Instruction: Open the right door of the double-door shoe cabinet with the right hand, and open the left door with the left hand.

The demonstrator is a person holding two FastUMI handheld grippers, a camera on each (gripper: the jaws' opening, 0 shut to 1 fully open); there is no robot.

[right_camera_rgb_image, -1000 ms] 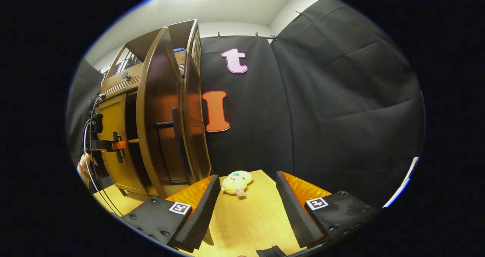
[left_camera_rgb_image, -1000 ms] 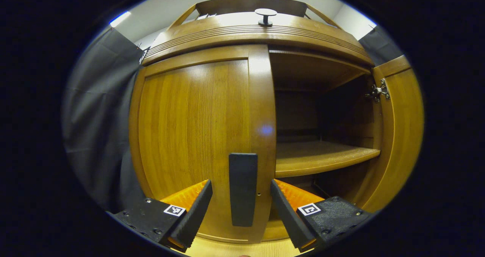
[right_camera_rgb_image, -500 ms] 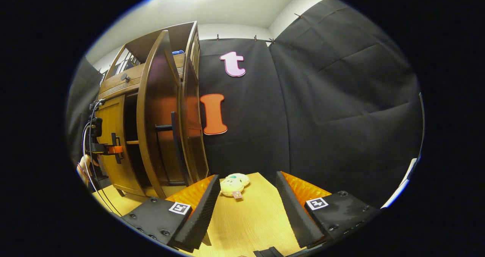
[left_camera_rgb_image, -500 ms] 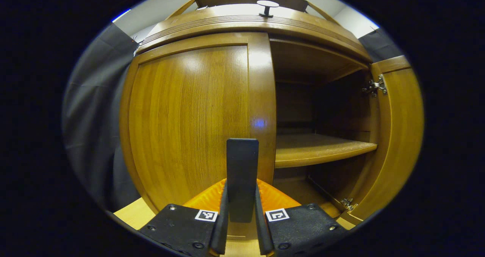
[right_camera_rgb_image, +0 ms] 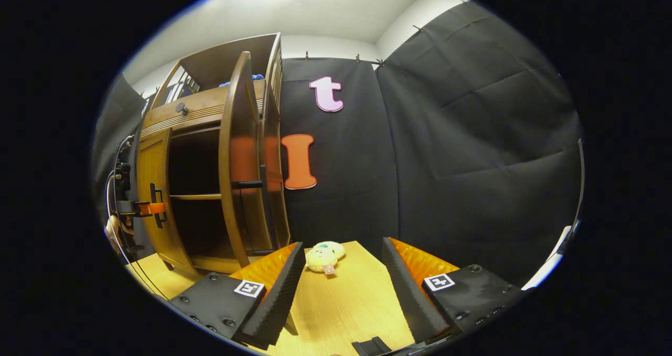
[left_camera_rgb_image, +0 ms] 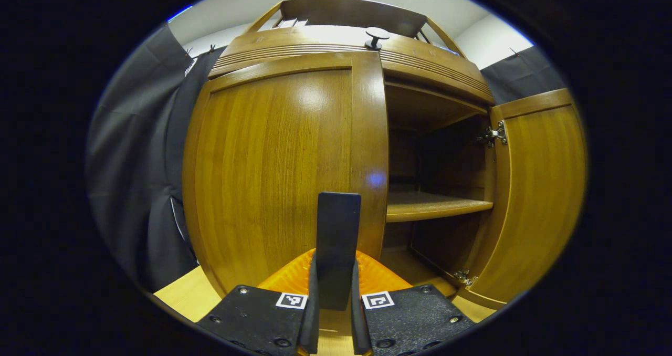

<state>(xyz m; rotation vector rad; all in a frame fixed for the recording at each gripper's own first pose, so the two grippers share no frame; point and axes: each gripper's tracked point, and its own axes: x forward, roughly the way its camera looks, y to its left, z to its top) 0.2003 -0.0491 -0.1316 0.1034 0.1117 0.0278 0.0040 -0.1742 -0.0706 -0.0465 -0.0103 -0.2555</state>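
The wooden shoe cabinet (left_camera_rgb_image: pixel 294 41) stands close in the left gripper view. My left gripper (left_camera_rgb_image: pixel 335 280) is shut on the dark upright handle (left_camera_rgb_image: pixel 338 224) of the left door (left_camera_rgb_image: pixel 273 172), which stands a little out from the frame. The right door (left_camera_rgb_image: pixel 535 198) is swung wide open, baring a shelf (left_camera_rgb_image: pixel 438 208). In the right gripper view my right gripper (right_camera_rgb_image: pixel 344 288) is open and holds nothing, off to the right of the cabinet (right_camera_rgb_image: pixel 199 114). There the open right door (right_camera_rgb_image: pixel 239 161) shows edge-on with its handle (right_camera_rgb_image: pixel 251 184), and the left gripper (right_camera_rgb_image: pixel 140 208) grips the left door's handle (right_camera_rgb_image: pixel 156 203).
A small pale plush toy (right_camera_rgb_image: pixel 324 256) lies on the wooden table (right_camera_rgb_image: pixel 346 314) just ahead of my right gripper. A round knob (left_camera_rgb_image: pixel 377 34) sits on the cabinet's top. Black cloth walls (right_camera_rgb_image: pixel 462 151) close in behind and to the right.
My left gripper closed on the left door's handle and the door has come slightly outward. The right gripper view has turned, so more of the cabinet's inside shows.
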